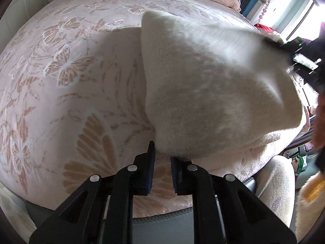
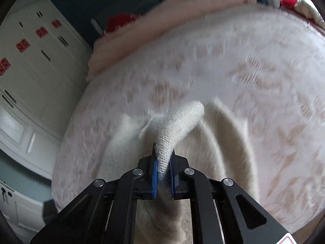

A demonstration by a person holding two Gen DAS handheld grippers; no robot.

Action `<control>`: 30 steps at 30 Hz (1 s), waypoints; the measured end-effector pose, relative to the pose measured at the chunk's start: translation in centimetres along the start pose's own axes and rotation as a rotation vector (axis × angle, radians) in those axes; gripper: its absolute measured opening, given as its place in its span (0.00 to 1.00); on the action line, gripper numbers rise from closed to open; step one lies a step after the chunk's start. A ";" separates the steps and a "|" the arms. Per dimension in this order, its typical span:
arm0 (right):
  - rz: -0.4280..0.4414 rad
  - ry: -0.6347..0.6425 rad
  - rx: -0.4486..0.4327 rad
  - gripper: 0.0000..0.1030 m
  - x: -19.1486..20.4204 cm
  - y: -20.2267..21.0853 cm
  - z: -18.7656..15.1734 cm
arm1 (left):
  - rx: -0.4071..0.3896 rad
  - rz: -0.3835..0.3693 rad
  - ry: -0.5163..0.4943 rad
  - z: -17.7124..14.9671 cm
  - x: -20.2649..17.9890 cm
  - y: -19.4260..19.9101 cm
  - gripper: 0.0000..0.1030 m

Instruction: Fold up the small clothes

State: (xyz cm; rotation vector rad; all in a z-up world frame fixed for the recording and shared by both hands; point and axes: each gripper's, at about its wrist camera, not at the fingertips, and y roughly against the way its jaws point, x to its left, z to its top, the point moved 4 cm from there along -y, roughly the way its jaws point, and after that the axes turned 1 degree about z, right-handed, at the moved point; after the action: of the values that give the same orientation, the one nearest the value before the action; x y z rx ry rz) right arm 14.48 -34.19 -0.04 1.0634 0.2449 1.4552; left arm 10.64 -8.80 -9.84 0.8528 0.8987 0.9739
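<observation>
Right gripper [image 2: 163, 168] pinching ribbed hem of cream fleece knit garment [image 1: 213, 85]; left gripper [image 1: 162, 162] spread, nearer its low corner, just ahead-right.

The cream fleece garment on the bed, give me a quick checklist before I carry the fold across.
1. Right gripper shut on the ribbed knit edge of the cream fleece garment: ok.
2. Left gripper holding the garment: not ok, jaws open, cloth only at the tips.
3. Garment lifted off the pink butterfly-patterned bedspread: ok, a flap is raised.
4. Bedspread flat where the fold lands: ok.
5. Edges aligned: cannot tell, right view is blurred.
</observation>
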 end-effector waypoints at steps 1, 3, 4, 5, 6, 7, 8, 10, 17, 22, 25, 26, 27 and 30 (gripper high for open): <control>-0.036 -0.008 0.026 0.08 -1.1 -0.8 -0.3 | -0.002 -0.006 0.002 0.0 0.0 -0.1 0.17; -0.132 0.010 0.162 0.08 -3.7 -4.6 -2.8 | -0.002 -0.011 0.001 0.2 -0.1 -0.3 0.17; -0.136 0.001 0.213 0.09 -4.4 -6.3 -3.9 | -0.001 -0.010 -0.002 0.2 -0.3 -0.4 0.17; -0.113 -0.021 0.192 0.10 -4.7 -6.3 -4.3 | 0.001 -0.004 -0.005 0.1 -0.5 -0.5 0.17; -0.093 -0.048 0.154 0.12 -4.5 -5.5 -4.1 | 0.003 0.000 -0.007 0.1 -0.5 -0.6 0.17; -0.082 -0.072 0.135 0.17 -4.4 -4.8 -3.8 | 0.002 0.003 -0.011 0.1 -0.6 -0.6 0.17; -0.080 -0.095 0.114 0.20 -4.3 -4.0 -3.5 | 0.001 0.004 -0.012 0.0 -0.5 -0.6 0.17; -0.086 -0.113 0.079 0.38 -4.3 -2.6 -3.4 | 0.002 0.003 -0.009 -0.1 -0.4 -0.6 0.17; 0.000 -0.191 0.177 0.53 -5.9 -4.2 -6.9 | 0.002 0.007 0.000 -0.2 -0.6 -0.8 0.18; 0.062 -0.156 0.066 0.13 -3.3 -1.1 -3.9 | 0.005 0.018 0.003 0.0 -0.7 -0.5 0.18; 0.069 -0.089 -0.064 0.12 -1.1 4.0 -1.4 | -0.006 0.015 -0.003 0.3 -1.0 0.1 0.18; 0.044 -0.067 -0.082 0.12 -1.1 5.0 -1.1 | -0.005 0.012 -0.009 0.3 -1.2 0.1 0.18; -0.004 -0.042 -0.084 0.12 -1.6 5.5 -1.4 | -0.011 0.011 -0.020 0.4 -1.5 0.2 0.18; -0.144 -0.043 0.046 0.13 -5.7 2.1 -4.8 | -0.012 0.012 -0.040 0.3 -2.0 -0.1 0.18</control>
State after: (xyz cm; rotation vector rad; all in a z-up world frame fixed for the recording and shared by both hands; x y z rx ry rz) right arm 8.60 -37.59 -3.84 1.0902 0.3189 1.3024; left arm 10.38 -10.77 -9.28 0.8659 0.8537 0.9682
